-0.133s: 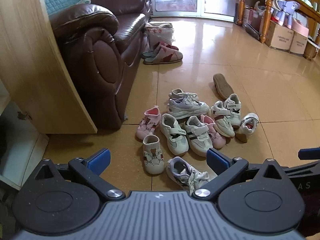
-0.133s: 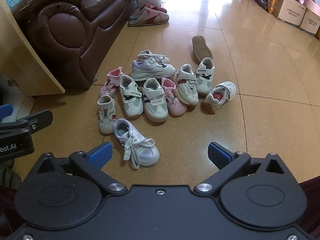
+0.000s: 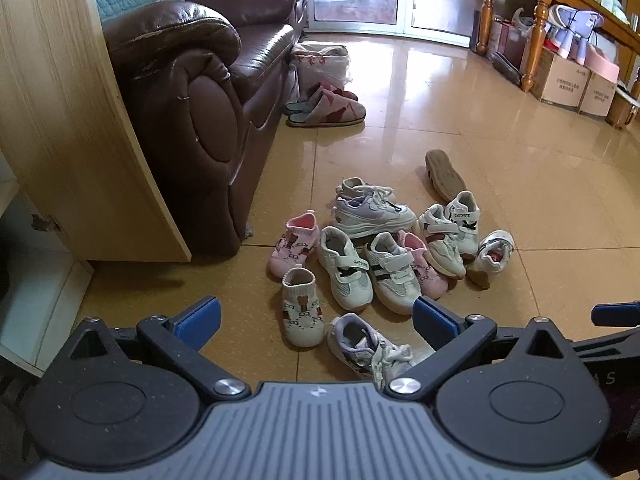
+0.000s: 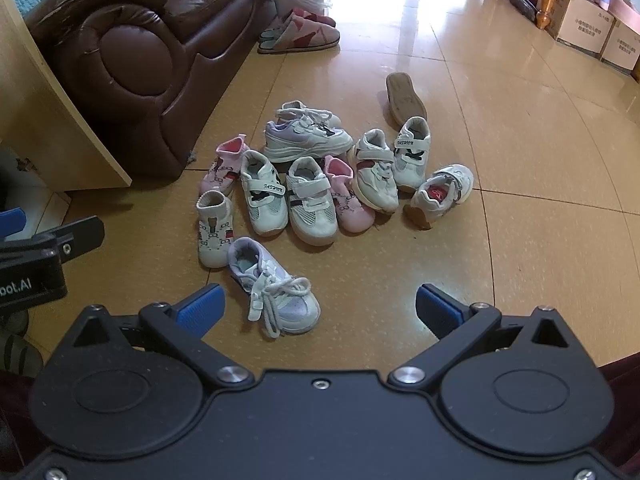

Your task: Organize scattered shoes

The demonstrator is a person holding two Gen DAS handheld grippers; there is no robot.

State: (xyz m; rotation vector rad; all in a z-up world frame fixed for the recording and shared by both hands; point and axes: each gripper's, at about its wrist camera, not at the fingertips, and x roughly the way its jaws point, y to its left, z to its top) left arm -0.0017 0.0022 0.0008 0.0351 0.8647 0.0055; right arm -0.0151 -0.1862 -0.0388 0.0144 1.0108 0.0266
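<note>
We hold both grippers low, aimed forward over the floor (image 4: pixel 520 140). The left gripper (image 3: pixel 316 318) and right gripper (image 4: pixel 318 306) are spread wide, empty. Small scattered shoes (image 4: pixel 312 184) lie clustered ahead, beside a brown sofa (image 4: pixel 132 60).

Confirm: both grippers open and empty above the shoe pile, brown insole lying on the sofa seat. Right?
One error. The brown insole lies on the tiled floor beyond the shoe pile, not on the sofa; the right wrist view shows it. The left gripper and right gripper are indeed open and empty.
</note>
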